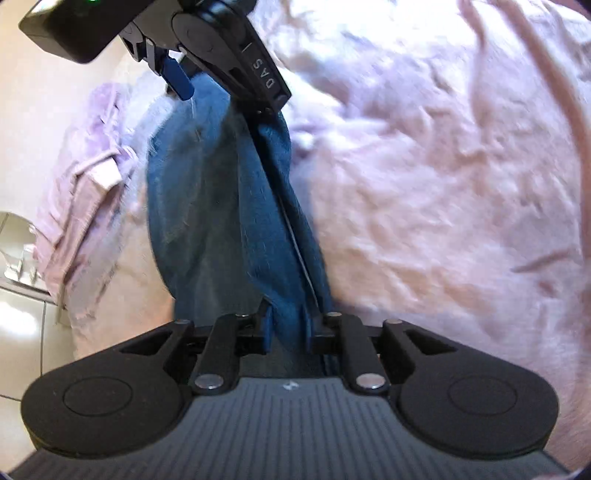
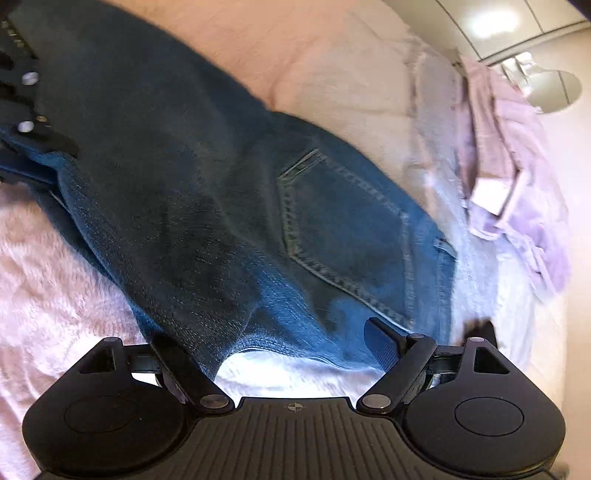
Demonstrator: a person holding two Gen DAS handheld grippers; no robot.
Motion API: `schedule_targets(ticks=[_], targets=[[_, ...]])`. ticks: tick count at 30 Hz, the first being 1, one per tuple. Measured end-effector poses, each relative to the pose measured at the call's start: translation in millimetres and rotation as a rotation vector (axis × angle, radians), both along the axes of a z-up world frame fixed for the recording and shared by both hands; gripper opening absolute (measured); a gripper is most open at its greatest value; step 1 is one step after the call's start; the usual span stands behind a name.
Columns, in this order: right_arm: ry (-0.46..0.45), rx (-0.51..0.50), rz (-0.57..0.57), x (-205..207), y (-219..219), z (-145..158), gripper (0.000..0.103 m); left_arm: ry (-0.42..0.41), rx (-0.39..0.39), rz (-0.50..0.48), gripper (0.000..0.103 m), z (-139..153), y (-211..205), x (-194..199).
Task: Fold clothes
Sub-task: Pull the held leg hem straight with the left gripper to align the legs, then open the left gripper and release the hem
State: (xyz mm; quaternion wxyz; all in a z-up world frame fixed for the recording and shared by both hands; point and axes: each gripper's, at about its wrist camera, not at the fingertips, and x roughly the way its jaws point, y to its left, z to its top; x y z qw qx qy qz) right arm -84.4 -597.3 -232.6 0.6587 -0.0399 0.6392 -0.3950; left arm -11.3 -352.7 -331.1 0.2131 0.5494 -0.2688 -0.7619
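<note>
Writing first: on the right gripper (image 1: 184, 79), seen from the left wrist up at twelve o'clock, white letters spell "DAS" down one black link arm; nothing else here is readable. The left gripper (image 1: 288, 332) has its jaws pinched on a bunched fold of the blue jeans (image 1: 207, 206), denim squeezed between the two fingers at six o'clock and running straight up towards that other tool. The jeans lie on a fluffy pink blanket (image 1: 443, 184) that fills everything from one to five o'clock.

Over to the right wrist: its own gripper (image 2: 295, 354) stands with the jaws spread wide, one blue-padded finger (image 2: 380, 347) at five o'clock lying on the denim, the hem edge (image 2: 258, 343) between the fingers but not pressed. A back pocket (image 2: 343, 229) with pale stitching sits dead centre. At nine o'clock the left gripper (image 2: 33, 147) bites the fabric. At two o'clock a crumpled lilac garment (image 2: 517, 177) sits at the blanket's edge, with shiny floor tiles (image 2: 498, 22) beyond. Everything is blurred
</note>
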Motion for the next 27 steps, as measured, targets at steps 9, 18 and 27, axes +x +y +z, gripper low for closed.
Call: schedule_targets(ticks=[9, 18, 27], targets=[[-0.103, -0.145, 0.002, 8.2, 57.2, 8.9, 0.082, 0.029, 0.099, 0.238, 0.021, 30.2, 18.4, 46.2], [-0.312, 0.021, 0.240, 85.2, 128.7, 20.2, 0.082, -0.155, 0.032, 0.602, 0.040, 40.8, 86.6, 197.6], [-0.380, 0.098, 0.482, 195.1, 146.9, -0.1, 0.082, -0.253, 0.059, 0.814, 0.042, 9.9, 111.1, 327.0]])
